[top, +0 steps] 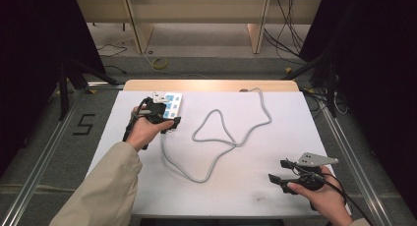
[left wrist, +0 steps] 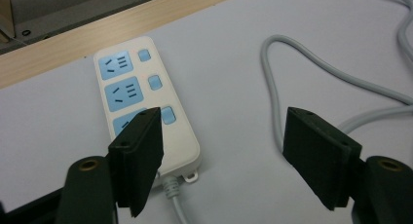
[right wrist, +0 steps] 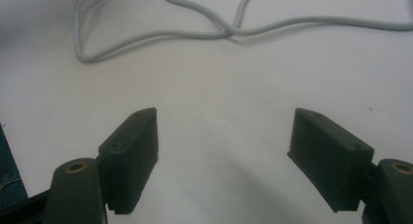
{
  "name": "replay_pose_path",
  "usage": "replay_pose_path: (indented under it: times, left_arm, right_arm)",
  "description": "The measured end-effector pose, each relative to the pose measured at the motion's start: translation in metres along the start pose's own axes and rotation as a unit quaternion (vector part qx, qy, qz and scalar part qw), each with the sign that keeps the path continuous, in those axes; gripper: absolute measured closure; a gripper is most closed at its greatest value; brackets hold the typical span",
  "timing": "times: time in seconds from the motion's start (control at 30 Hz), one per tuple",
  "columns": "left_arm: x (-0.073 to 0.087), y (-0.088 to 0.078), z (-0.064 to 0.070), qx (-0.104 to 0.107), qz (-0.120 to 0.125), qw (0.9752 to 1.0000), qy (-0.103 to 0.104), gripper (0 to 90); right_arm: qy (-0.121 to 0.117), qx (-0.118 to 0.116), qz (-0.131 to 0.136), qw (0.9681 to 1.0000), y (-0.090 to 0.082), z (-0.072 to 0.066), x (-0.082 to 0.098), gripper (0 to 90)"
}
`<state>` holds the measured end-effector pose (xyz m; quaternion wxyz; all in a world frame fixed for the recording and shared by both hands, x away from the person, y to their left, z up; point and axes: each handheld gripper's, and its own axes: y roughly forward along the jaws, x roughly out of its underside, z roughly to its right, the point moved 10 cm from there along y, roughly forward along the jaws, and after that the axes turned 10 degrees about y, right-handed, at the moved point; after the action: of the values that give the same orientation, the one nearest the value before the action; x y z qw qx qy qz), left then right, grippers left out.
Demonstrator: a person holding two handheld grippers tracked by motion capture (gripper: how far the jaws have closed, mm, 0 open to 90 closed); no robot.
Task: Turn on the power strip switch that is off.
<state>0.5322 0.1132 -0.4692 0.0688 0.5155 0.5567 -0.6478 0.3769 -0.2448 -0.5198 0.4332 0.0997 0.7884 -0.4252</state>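
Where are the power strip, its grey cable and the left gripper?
power strip [left wrist: 127,90]: left gripper view, middle socket.
grey cable [top: 222,120]: high view, loop on the table.
left gripper [left wrist: 224,151]: left gripper view, between its open jaws.

The table [top: 147,191] carried a white top sheet, with a strip of bare wood exposed along its far edge. A white power strip [left wrist: 146,107] with blue sockets and blue switches lay flat on the sheet near the far left corner, its long side running roughly toward the wooden edge. Its grey cable [top: 231,137] left the near end of the strip, ran across the middle of the sheet in loose loops, crossed over itself once, and reached the far edge. A small dark mark showed near the front edge.
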Motion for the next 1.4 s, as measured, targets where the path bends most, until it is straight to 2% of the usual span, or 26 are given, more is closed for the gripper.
replay_pose_path:
  times: [0.1, 0.37, 0.5, 0.67, 0.9, 0.97, 1.13, 1.4]
  left_arm:
    - [0.005, -0.005, 0.004, 0.002, 0.008, 1.0, 0.005, 29.1]
    - [0.022, -0.019, 0.021, 0.029, 0.023, 0.9991, 0.02, 26.8]
    - [0.029, -0.024, 0.028, 0.035, 0.03, 0.9986, 0.026, 26.3]
    - [0.038, -0.032, 0.04, 0.048, 0.044, 0.997, 0.04, 24.1]
    - [0.053, -0.042, 0.053, 0.057, 0.056, 0.9951, 0.058, 22.6]
    - [0.058, -0.044, 0.055, 0.058, 0.056, 0.9944, 0.069, 22.2]
    - [0.075, -0.051, 0.059, 0.061, 0.054, 0.9942, 0.069, 20.6]
    - [0.103, -0.067, 0.059, 0.056, 0.044, 0.9953, 0.065, 20.4]
  right_arm:
    - [0.001, 0.0, 0.0, 1.0, 0.0, 0.0, 0.0, 26.6]
    - [0.002, 0.001, 0.001, 1.0, 0.0, 0.001, 0.0, 26.6]
    - [0.003, 0.002, 0.001, 1.0, 0.0, 0.0, 0.0, 26.6]
    - [0.002, 0.002, 0.002, 1.0, 0.0, 0.001, 0.0, 26.6]
    - [0.0, -0.001, 0.002, 1.0, 0.0, 0.0, -0.001, 26.5]
    - [0.0, -0.001, 0.002, 1.0, 0.0, 0.0, -0.001, 26.5]
    - [-0.001, -0.003, 0.001, 1.0, 0.0, -0.001, 0.0, 26.5]
    - [-0.003, -0.004, 0.0, 1.0, 0.0, -0.002, 0.0, 26.4]
